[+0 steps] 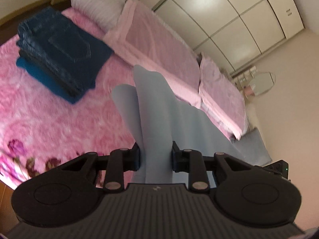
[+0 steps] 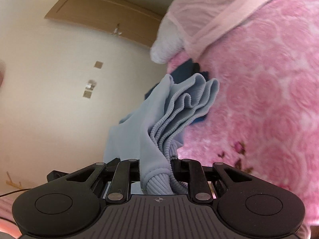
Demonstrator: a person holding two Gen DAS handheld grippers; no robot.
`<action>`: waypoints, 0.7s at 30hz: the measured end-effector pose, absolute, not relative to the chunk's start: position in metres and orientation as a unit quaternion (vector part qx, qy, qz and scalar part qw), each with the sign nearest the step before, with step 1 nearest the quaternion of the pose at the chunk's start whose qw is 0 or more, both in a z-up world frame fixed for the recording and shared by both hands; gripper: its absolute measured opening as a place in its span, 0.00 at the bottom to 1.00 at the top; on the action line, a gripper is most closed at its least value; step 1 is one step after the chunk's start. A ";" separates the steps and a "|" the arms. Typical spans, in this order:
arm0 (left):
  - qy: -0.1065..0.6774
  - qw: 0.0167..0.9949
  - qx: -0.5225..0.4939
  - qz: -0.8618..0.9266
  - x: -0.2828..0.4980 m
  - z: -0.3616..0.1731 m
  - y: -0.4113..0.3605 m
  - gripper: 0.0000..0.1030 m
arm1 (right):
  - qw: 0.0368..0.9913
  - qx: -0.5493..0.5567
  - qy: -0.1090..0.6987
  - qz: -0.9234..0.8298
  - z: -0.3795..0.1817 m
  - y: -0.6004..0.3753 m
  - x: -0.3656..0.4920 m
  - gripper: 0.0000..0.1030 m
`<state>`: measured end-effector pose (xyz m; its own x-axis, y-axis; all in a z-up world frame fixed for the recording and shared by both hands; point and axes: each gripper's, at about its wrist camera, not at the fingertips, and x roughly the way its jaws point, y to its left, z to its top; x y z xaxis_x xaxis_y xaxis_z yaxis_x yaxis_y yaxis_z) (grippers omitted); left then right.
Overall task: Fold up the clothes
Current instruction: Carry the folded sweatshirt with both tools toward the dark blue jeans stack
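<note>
The left gripper [image 1: 156, 157] is closed on a light blue garment [image 1: 153, 107]; the smooth cloth fills the narrow gap between its two black fingers [image 1: 135, 156] and runs forward over the bed. The right gripper [image 2: 155, 169] also clamps the same garment [image 2: 159, 117], here at a bunched part with a ribbed hem, folded in several wavy layers between the fingers [image 2: 177, 168]. The garment is held up in the air above the bed by both grippers.

The bed is covered by a pink fluffy blanket [image 1: 59, 115] with a rose pattern in relief and some dark purple flowers near its edge. At the head side lie pale pink quilted pillows [image 1: 159, 45] with a plain border, and a white fuzzy cushion [image 1: 95, 2] beside them. On the blanket sits a folded stack: dark blue jeans [image 1: 59, 47] with a stitched pocket on top, and under them a teal folded piece [image 1: 39, 73].

Behind the bed there is a cream wardrobe [image 1: 229, 14] with flat doors. In the right wrist view a cream wall and a brown wooden door [image 2: 103, 12] are visible.
</note>
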<state>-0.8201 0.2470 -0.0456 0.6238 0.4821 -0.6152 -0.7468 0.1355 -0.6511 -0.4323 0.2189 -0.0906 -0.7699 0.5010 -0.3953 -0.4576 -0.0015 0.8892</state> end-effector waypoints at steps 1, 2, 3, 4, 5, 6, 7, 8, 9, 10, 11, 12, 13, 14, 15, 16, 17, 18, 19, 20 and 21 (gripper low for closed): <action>0.123 0.740 -0.511 0.419 -0.824 -0.043 0.251 0.22 | 0.332 0.016 0.618 0.712 -0.088 0.228 -0.434 0.18; 0.118 0.739 -0.511 0.424 -0.828 -0.041 0.255 0.22 | 0.326 0.015 0.618 0.716 -0.086 0.235 -0.436 0.18; 0.114 0.738 -0.510 0.428 -0.832 -0.039 0.260 0.23 | 0.320 0.013 0.616 0.719 -0.084 0.242 -0.439 0.18; 0.112 0.737 -0.508 0.431 -0.836 -0.036 0.267 0.23 | 0.316 0.011 0.613 0.724 -0.081 0.250 -0.442 0.18; 0.110 0.737 -0.507 0.434 -0.839 -0.034 0.274 0.23 | 0.312 0.009 0.611 0.728 -0.078 0.259 -0.446 0.18; 0.109 0.737 -0.505 0.436 -0.843 -0.031 0.282 0.22 | 0.309 0.007 0.610 0.730 -0.076 0.266 -0.450 0.18; 0.110 0.739 -0.501 0.437 -0.847 -0.027 0.292 0.22 | 0.308 0.007 0.609 0.731 -0.074 0.275 -0.455 0.18; 0.111 0.741 -0.496 0.438 -0.851 -0.023 0.303 0.23 | 0.307 0.009 0.608 0.732 -0.071 0.286 -0.460 0.18; 0.115 0.745 -0.489 0.439 -0.855 -0.019 0.315 0.23 | 0.307 0.012 0.607 0.733 -0.069 0.296 -0.466 0.18; 0.117 0.748 -0.483 0.440 -0.860 -0.014 0.328 0.23 | 0.308 0.015 0.604 0.735 -0.067 0.306 -0.472 0.18; 0.120 0.752 -0.476 0.439 -0.866 -0.009 0.343 0.23 | 0.309 0.020 0.600 0.738 -0.064 0.318 -0.479 0.18; 0.122 0.757 -0.469 0.438 -0.872 -0.005 0.358 0.23 | 0.311 0.025 0.596 0.740 -0.061 0.330 -0.487 0.18; 0.124 0.761 -0.463 0.436 -0.879 -0.001 0.375 0.23 | 0.314 0.032 0.592 0.741 -0.059 0.342 -0.495 0.18; 0.127 0.767 -0.456 0.434 -0.885 0.003 0.392 0.23 | 0.318 0.040 0.588 0.742 -0.057 0.354 -0.503 0.18; 0.130 0.773 -0.448 0.430 -0.892 0.006 0.409 0.23 | 0.324 0.049 0.585 0.742 -0.055 0.367 -0.511 0.18; 0.134 0.780 -0.440 0.425 -0.899 0.009 0.427 0.23 | 0.330 0.057 0.580 0.742 -0.053 0.377 -0.521 0.18; 0.137 0.787 -0.432 0.419 -0.906 0.012 0.445 0.23 | 0.338 0.065 0.576 0.742 -0.052 0.388 -0.530 0.18; 0.141 0.793 -0.425 0.414 -0.914 0.013 0.463 0.23 | 0.346 0.073 0.570 0.741 -0.051 0.399 -0.540 0.18; 0.145 0.797 -0.421 0.408 -0.922 0.013 0.481 0.23 | 0.354 0.081 0.568 0.739 -0.052 0.409 -0.550 0.18; 0.149 0.802 -0.417 0.401 -0.930 0.013 0.498 0.23 | 0.362 0.090 0.568 0.733 -0.054 0.420 -0.560 0.18; 0.153 0.806 -0.414 0.395 -0.938 0.013 0.515 0.23 | 0.369 0.097 0.570 0.728 -0.058 0.428 -0.570 0.18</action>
<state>-0.9380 0.5150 0.0129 0.6414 0.5096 -0.5735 -0.7631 0.3461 -0.5459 -0.5700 0.4280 -0.0579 -0.7093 0.6470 -0.2799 -0.4269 -0.0782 0.9009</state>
